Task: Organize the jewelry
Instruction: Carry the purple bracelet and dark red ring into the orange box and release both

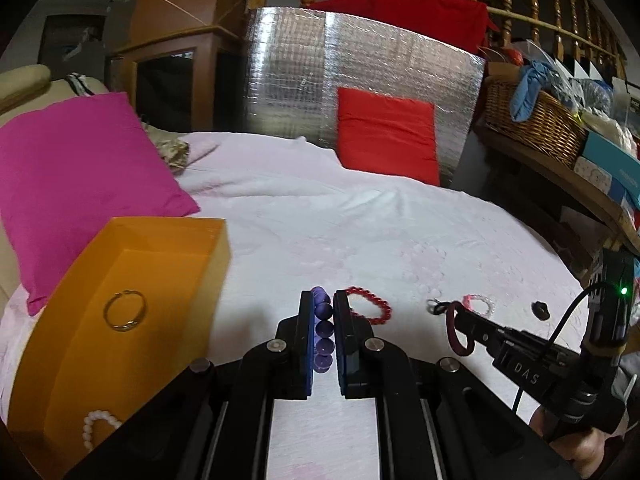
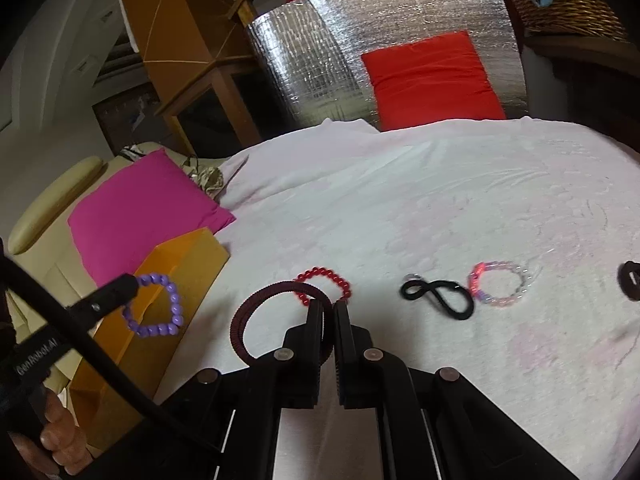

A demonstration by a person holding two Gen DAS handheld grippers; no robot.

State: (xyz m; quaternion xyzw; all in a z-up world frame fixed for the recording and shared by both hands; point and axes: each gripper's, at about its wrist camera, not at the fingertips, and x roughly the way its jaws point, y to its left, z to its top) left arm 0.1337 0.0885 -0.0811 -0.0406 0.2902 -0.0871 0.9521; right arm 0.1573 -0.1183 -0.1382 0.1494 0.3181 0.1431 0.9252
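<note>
My left gripper (image 1: 323,300) is shut on a purple bead bracelet (image 1: 323,334) and holds it above the white cloth, just right of the orange box (image 1: 216,248); the bracelet also shows in the right wrist view (image 2: 158,306). The box holds a thin metal ring (image 1: 125,311) and a white bead bracelet (image 1: 98,426). My right gripper (image 2: 329,307) is shut on a dark maroon ring bracelet (image 2: 256,312), lifted over the cloth. A red bead bracelet (image 2: 324,280), a black hair tie (image 2: 438,298) and a pink-white bead bracelet (image 2: 500,284) lie on the cloth.
A small black item (image 2: 630,280) lies at the right edge of the white cloth (image 2: 440,200). A magenta pillow (image 1: 76,184) sits behind the box, a red pillow (image 1: 386,132) against a silver foil panel. A wicker basket (image 1: 532,120) stands on a shelf at the right.
</note>
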